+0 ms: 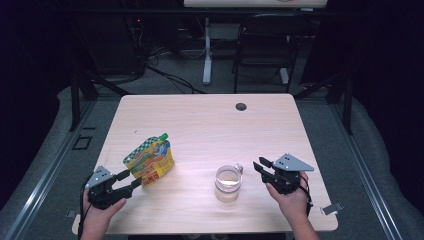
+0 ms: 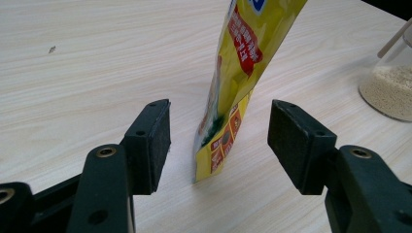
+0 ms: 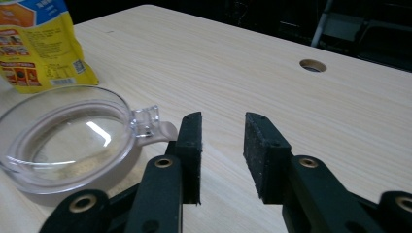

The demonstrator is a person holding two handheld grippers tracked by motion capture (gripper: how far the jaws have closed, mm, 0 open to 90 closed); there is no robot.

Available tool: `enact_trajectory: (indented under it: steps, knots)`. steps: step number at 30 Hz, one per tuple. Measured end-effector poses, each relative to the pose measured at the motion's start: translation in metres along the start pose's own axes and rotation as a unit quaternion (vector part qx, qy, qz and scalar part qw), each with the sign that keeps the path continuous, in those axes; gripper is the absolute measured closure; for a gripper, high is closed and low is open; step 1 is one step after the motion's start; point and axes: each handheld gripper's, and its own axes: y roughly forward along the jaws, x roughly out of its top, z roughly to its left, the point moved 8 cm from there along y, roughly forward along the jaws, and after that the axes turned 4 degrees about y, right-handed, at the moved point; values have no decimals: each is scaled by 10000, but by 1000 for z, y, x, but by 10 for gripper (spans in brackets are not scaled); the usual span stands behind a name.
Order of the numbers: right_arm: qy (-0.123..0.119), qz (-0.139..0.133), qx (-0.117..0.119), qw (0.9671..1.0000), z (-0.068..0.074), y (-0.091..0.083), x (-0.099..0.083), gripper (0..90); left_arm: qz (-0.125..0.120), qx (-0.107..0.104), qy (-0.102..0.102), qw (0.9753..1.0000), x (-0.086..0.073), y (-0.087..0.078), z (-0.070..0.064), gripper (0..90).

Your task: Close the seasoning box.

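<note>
Here, left claw (image 2: 218, 145) straddles the standing pouch (image 2: 233, 73).

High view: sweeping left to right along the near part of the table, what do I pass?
Left gripper, jaws open → yellow stand-up spouted pouch → clear lidded plastic jar of pale grains → right gripper, jaws open.

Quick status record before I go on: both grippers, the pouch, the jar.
left gripper: open, jaws either side of the pouch's bottom edge, not touching
right gripper: open, holding nothing, beside the jar's lid tab
yellow spouted plastic pouch: upright, leaning, green cap on
clear lidded plastic jar: upright, lid on, pale grains at the bottom
light wooden table: bears both
</note>
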Motion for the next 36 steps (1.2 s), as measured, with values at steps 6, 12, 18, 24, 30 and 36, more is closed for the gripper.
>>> enact_trajectory:
  steps: [6,12,18,24,30,36]
  knots:
    - [141,85,-168,9997,-14,2,-10,630,-4,7,10,10000,0,0,0,416]
    - [232,121,-318,9992,-21,2,-12,554,-41,48,0,10000,1,-2,2,416]
    - [334,145,-338,9988,-20,-3,-6,510,-54,77,-18,10000,0,-6,3,416]
    - [126,230,-524,9983,-18,-27,-11,459,-50,114,-64,9999,-1,-7,6,416]
    - [330,204,-621,9973,-25,-50,-23,442,-21,126,-86,9999,-3,-6,7,416]
    - [627,252,-852,9941,-44,-61,-46,428,-10,143,-145,9998,-4,-5,8,416]
